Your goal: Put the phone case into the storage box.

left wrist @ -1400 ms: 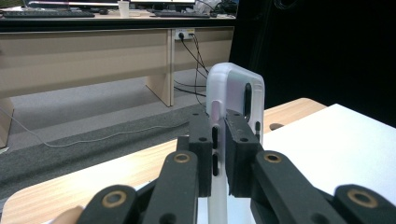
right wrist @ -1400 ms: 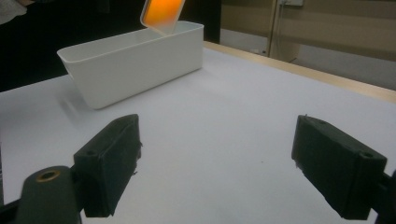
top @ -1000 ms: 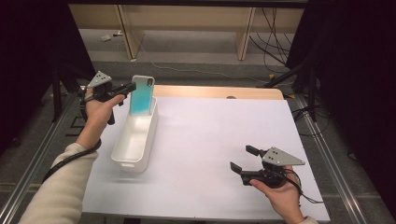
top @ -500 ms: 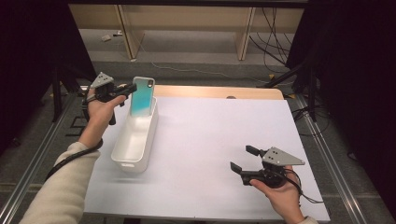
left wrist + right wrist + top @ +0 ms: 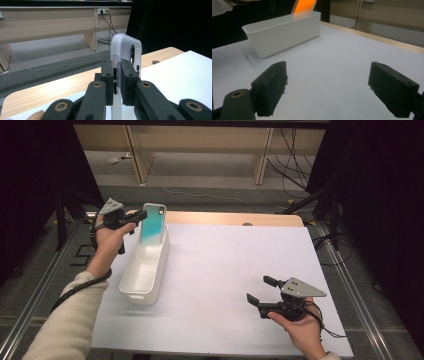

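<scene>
- High view: phone case (image 5: pixel 152 224) held upright over the far end of the white bin (image 5: pixel 145 270), lower edge at or just inside the rim; cannot tell whether it touches the wall. Against the frames from a second and half a second back, case and bin sit in the same spots — no visible change.
- Reading: the case looks paused above the bin, neither lowered nor let go. Likely step in hand is setting it inside; that step is not done.
- Case looks: teal face in the high view, orange in the right gripper view (image 5: pixel 304 7); frosted clear rim, rounded corners, camera cut-out near the top (image 5: pixel 126 57).
- Left gripper (image 5: pixel 118 80): jaws pinched narrow on the case's side edge, pads pressing both faces.
- Right gripper (image 5: pixel 260 292): jaws spread wide, nothing between them, low over the white table (image 5: pixel 225 270), well apart from the bin.
</scene>
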`<state>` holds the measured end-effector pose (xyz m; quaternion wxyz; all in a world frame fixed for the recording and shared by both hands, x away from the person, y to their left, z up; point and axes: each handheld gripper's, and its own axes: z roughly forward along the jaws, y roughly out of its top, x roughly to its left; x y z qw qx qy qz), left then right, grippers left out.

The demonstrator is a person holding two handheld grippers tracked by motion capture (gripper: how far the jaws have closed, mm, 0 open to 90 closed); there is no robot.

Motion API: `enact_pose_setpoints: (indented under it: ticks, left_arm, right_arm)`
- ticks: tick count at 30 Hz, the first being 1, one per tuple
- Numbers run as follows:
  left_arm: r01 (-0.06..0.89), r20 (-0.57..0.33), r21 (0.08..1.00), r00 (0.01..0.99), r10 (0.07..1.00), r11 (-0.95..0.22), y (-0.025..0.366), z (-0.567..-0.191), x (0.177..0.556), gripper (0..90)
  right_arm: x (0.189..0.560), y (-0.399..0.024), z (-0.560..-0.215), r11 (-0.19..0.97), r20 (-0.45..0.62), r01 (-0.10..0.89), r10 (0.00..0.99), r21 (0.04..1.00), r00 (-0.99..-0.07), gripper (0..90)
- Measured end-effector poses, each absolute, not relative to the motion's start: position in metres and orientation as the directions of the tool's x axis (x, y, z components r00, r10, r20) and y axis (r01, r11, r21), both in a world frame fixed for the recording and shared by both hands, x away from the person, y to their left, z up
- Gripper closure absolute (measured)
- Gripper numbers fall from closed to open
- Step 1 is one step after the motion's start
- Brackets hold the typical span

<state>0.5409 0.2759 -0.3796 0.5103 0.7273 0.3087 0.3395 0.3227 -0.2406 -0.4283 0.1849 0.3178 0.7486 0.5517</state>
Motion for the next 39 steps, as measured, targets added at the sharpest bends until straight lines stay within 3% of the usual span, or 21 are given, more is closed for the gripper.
enact_pose_setpoints:
  ticks: [39]
  left_arm:
    - [0.111, 0.201, 0.941, 0.577, 0.791, -0.32, 0.274, -0.392, 0.548, 82.3]
  right_arm:
    - [0.324, -0.24, -0.429, 0.192, 0.056, 0.255, 0.686, 0.948, -0.725, 16.8]
